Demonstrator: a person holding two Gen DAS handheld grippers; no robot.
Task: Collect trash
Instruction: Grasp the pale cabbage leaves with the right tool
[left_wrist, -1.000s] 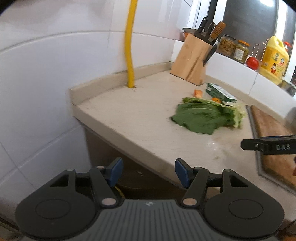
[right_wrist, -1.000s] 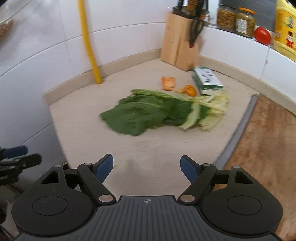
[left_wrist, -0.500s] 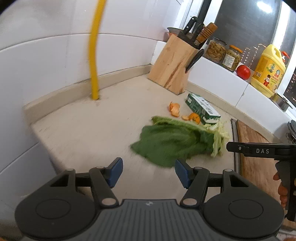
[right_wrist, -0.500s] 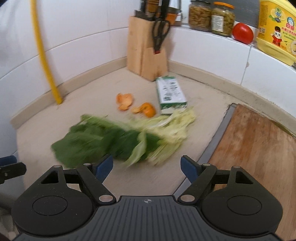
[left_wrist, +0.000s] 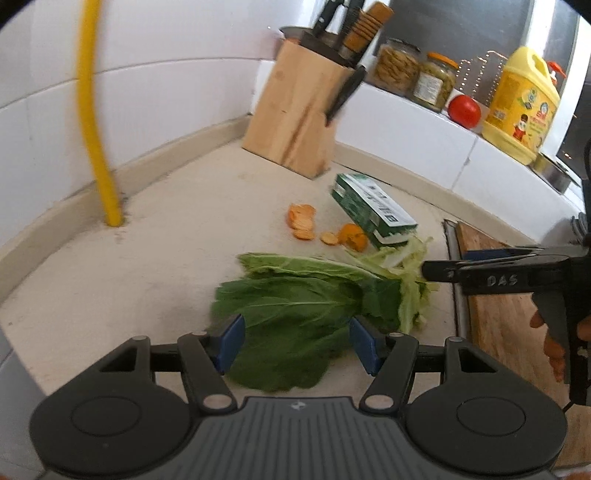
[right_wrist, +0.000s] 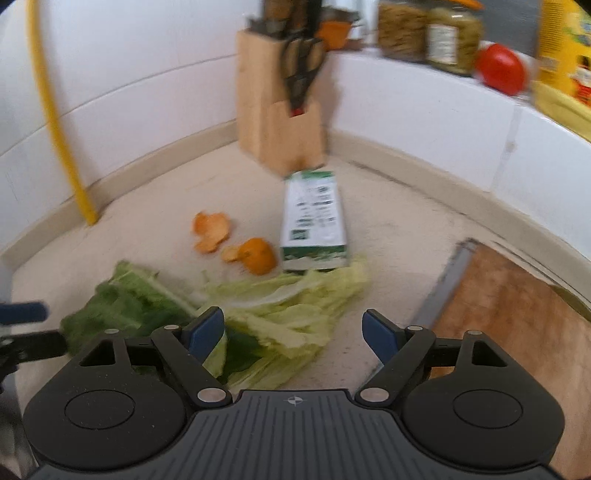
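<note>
Wilted green cabbage leaves (left_wrist: 295, 306) (right_wrist: 280, 314) lie in a heap on the beige counter. Behind them are orange peel pieces (left_wrist: 304, 225) (right_wrist: 236, 240) and a green-and-white carton (left_wrist: 373, 210) (right_wrist: 314, 218) lying flat. My left gripper (left_wrist: 297, 341) hovers open over the dark end of the leaves, nothing between its blue pads. My right gripper (right_wrist: 293, 334) is open above the pale stalk end, empty too. In the left wrist view the right gripper (left_wrist: 454, 266) appears from the side, held by a hand (left_wrist: 554, 343).
A wooden knife block (left_wrist: 295, 122) (right_wrist: 284, 125) stands in the corner by the tiled wall. A yellow pipe (left_wrist: 96, 129) rises from the counter at left. A wooden cutting board (right_wrist: 517, 314) lies at right. Jars, a tomato (left_wrist: 463, 110) and a yellow bottle (left_wrist: 521, 99) sit on the ledge.
Both grippers have travelled in over the counter toward the leaves, which now sit just under the fingertips. The counter's front edge has dropped out of view. The jaws look unchanged.
</note>
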